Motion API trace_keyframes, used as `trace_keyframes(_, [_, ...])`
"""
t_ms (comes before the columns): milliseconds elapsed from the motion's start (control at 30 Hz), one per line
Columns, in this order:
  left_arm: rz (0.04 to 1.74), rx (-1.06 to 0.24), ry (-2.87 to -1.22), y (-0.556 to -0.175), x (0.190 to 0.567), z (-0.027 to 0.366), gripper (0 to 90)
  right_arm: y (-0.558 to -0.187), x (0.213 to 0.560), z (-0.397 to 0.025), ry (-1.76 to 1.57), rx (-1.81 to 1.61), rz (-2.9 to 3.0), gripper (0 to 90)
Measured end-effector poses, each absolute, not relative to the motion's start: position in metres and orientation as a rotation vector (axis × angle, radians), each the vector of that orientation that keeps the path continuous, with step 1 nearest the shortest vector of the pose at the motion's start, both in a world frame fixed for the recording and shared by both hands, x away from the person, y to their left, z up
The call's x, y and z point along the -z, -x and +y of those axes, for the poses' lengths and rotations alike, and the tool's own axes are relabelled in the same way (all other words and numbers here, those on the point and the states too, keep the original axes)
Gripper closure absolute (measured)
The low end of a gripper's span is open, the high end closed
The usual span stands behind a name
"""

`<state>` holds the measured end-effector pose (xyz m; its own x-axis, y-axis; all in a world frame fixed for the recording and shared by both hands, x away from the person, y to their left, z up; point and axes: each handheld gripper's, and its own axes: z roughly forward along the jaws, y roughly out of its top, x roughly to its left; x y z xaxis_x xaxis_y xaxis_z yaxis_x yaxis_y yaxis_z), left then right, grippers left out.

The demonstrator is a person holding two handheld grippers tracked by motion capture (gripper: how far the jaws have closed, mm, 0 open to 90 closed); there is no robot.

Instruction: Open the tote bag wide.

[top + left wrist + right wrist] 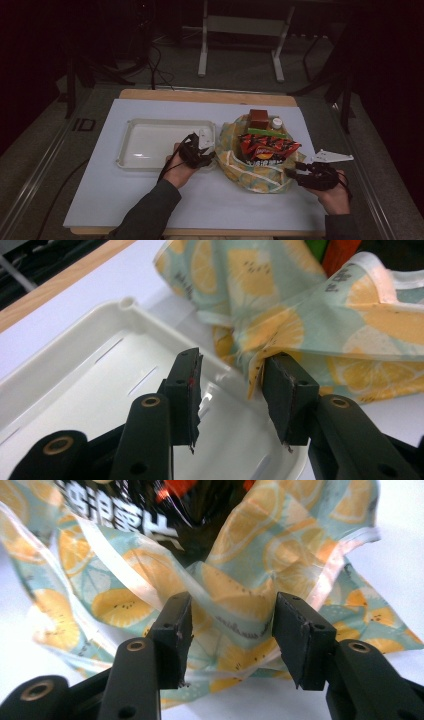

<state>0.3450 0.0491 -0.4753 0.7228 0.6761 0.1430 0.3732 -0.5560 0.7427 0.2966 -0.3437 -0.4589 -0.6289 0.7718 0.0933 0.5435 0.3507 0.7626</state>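
A crinkled, lemon-print plastic bag [260,172] sits on the pale bench [100,200] beside a glossy white moulded tray [131,160]. The left gripper [231,385], jaws spread, hovers over the tray's corner at the bag's edge; the right gripper [231,630], jaws spread, faces a fold. Snack packets [267,146] fill the bag, their print partly hidden.

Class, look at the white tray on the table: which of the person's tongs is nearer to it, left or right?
Left. The left tongs hover over the white tray's near right corner, jaws open. The right tongs are far off, beyond the lemon-print bag.
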Motion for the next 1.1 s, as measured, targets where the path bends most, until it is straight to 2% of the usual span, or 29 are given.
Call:
trace_keyframes(267, [0.775,-0.519,-2.196,-0.338,0.475,0.063,56.0,-0.290,0.446,-0.348,-1.134,-1.203,2.304,49.1])
trace_keyframes(500, [0.726,-0.513,-2.101,-0.331,0.453,0.060,57.5,-0.291,0.440,-0.343,-1.111,-1.234,2.282,50.6])
trace_keyframes(733, [0.640,-0.443,-2.095,-0.328,0.445,0.026,54.1,-0.297,0.445,-0.330,-1.099,-1.225,2.303,50.7])
trace_keyframes(1100, [0.684,-0.397,-2.261,-0.338,0.482,-0.019,53.2,-0.309,0.470,-0.321,-1.140,-1.083,2.349,50.0])
